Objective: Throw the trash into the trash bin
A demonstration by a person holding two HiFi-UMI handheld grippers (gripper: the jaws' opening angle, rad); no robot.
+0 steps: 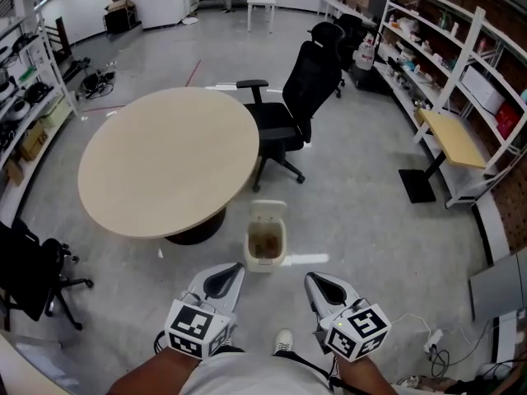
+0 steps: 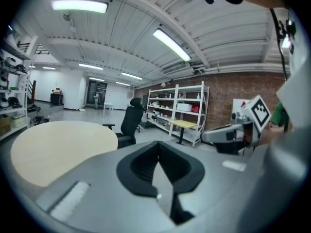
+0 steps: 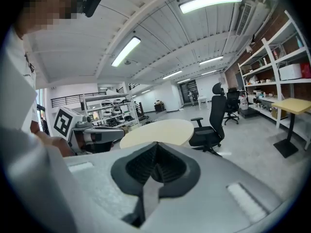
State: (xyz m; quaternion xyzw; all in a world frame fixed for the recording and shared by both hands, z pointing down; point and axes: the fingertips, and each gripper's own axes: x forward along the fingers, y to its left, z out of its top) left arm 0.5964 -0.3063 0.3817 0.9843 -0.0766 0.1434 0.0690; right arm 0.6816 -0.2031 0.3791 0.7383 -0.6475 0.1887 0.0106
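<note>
A small white trash bin (image 1: 251, 252) stands on the floor by the round table, its lid (image 1: 268, 212) flipped up. Brownish trash (image 1: 264, 243) lies inside it. My left gripper (image 1: 235, 268) hovers just below and left of the bin, and my right gripper (image 1: 312, 279) just below and right of it. Both are shut with nothing between the jaws. In the left gripper view the left gripper (image 2: 158, 144) has its jaws together, with the right gripper (image 2: 228, 136) beside it. The right gripper view shows the right gripper (image 3: 155, 145) shut too, and the left gripper (image 3: 99, 135) alongside.
A round beige table (image 1: 165, 159) stands left of the bin, with a black office chair (image 1: 300, 97) behind it. Shelving (image 1: 461, 64) and a yellow-topped stand (image 1: 449, 138) line the right wall. Another black chair (image 1: 33, 278) sits at the left, and cables (image 1: 436, 344) lie at bottom right.
</note>
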